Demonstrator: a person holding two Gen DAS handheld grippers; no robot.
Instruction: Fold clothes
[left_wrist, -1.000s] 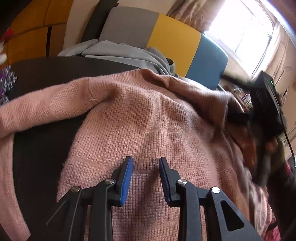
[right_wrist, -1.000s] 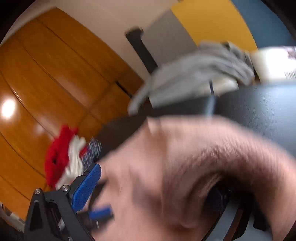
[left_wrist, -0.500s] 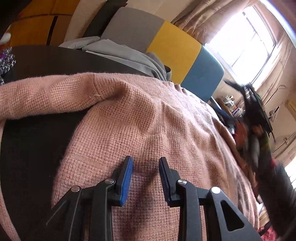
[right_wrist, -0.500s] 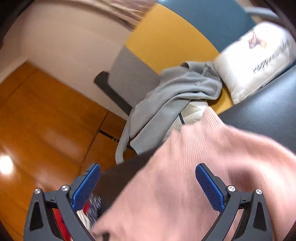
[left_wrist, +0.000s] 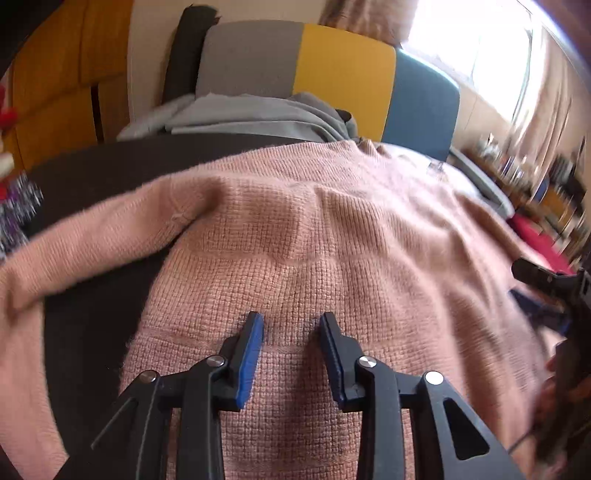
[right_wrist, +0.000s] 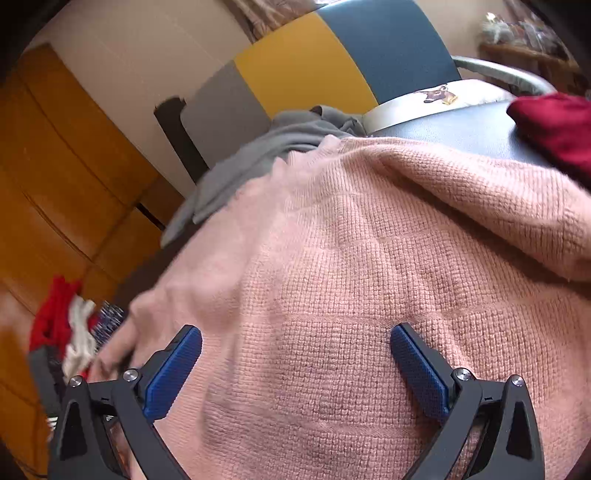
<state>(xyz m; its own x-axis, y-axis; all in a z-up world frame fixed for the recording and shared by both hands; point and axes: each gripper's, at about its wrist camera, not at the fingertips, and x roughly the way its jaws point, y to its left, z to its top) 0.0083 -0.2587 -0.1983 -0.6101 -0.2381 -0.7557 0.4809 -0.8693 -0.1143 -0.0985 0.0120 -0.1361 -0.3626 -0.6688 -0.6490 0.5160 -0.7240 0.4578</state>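
Pink knit sweater (left_wrist: 332, 236) is spread over a dark surface (left_wrist: 110, 162), with one sleeve stretched out to the left in the left wrist view. The left tongs (left_wrist: 291, 325) are held just above the knit with a narrow gap between the blue pads, nothing being pinched. The right tongs (right_wrist: 295, 347) are spread wide over the sweater's body, and nothing is gripped. Only in the right wrist view is a dark red cloth (right_wrist: 554, 125) seen on the surface's far corner, along with a white cushion (right_wrist: 436, 103). A grey garment (left_wrist: 258, 114) is draped behind the sweater against a grey, yellow and blue backrest (left_wrist: 343, 70). The right tongs are probably the black shape at the left view's blurred right edge.
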